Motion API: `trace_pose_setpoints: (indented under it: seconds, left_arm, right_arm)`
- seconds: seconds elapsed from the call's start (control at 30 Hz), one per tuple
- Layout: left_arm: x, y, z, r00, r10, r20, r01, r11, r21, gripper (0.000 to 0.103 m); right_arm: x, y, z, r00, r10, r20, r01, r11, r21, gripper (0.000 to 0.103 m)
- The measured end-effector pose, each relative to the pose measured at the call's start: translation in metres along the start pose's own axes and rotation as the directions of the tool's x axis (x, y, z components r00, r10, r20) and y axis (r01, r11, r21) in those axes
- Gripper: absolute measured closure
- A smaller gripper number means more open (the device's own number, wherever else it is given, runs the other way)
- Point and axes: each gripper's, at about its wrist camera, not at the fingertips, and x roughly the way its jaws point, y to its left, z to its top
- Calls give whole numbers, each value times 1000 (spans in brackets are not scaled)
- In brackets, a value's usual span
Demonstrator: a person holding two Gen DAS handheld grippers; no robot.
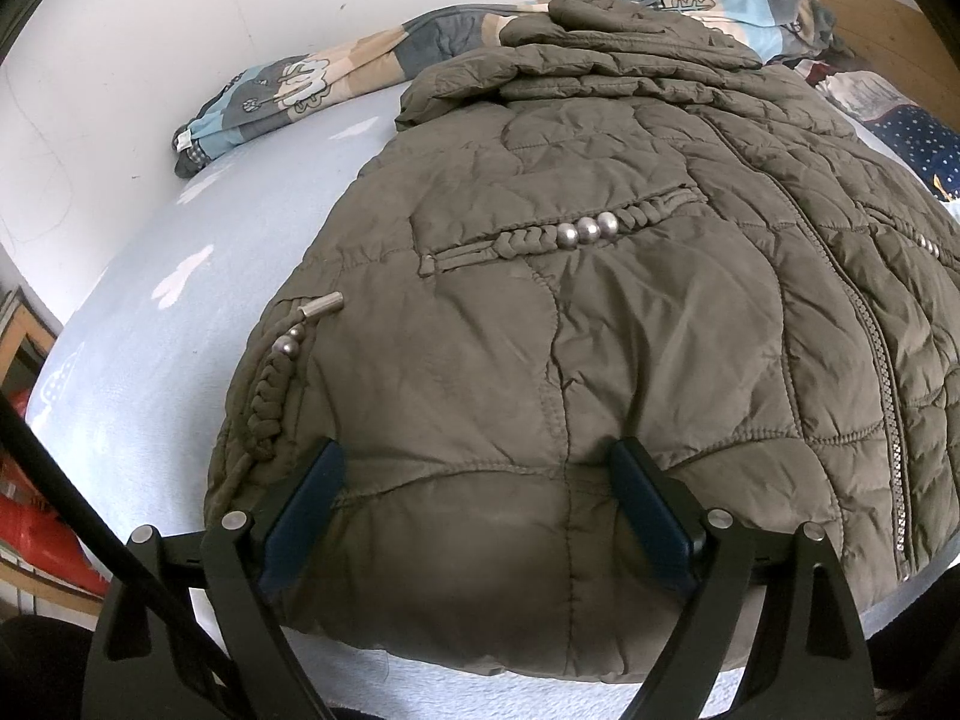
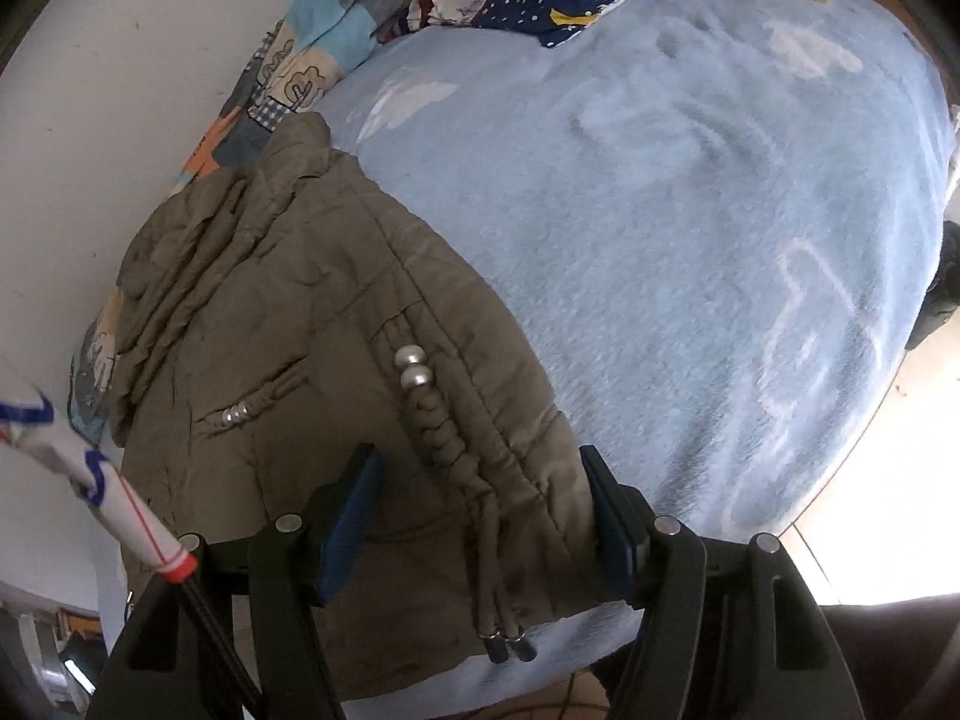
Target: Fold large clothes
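straddling the near hem of the olive quilted jacket without pinching it, the left gripper stands spread wide. the right gripper is likewise released, over the jacket's right near corner and braided drawcord. the jacket lies flat on the light blue blanket, collar far.

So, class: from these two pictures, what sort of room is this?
Most likely a bedroom. A quilted jacket lies on a bed covered by a pale blue fleece blanket, with patterned bedding bunched against the wall.
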Motion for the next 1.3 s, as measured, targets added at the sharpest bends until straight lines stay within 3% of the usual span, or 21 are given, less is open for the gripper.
trace_pose_setpoints:
  seconds: [0.73, 0.8, 1.03, 1.3]
  left_arm:
    - [0, 2, -1, 1000, 1, -4, -1, 1000, -4, 10]
    - [0, 2, -1, 1000, 1, -4, -1, 1000, -5, 10]
    - [-1, 3, -1, 1000, 0, -4, 0, 1000, -5, 10]
    - [-1, 3, -1, 1000, -2, -4, 2, 1000, -4, 10]
  right_arm:
    - [10, 4, 0, 999, -12, -30, 12, 1000, -11, 29]
    - [9, 6, 0, 1000, -8, -25, 7, 1000, -20, 33]
    - [-5, 13, -1, 999, 14, 45, -12, 999, -46, 71]
    - [-16, 33, -5, 995, 38, 97, -23, 988, -152, 77]
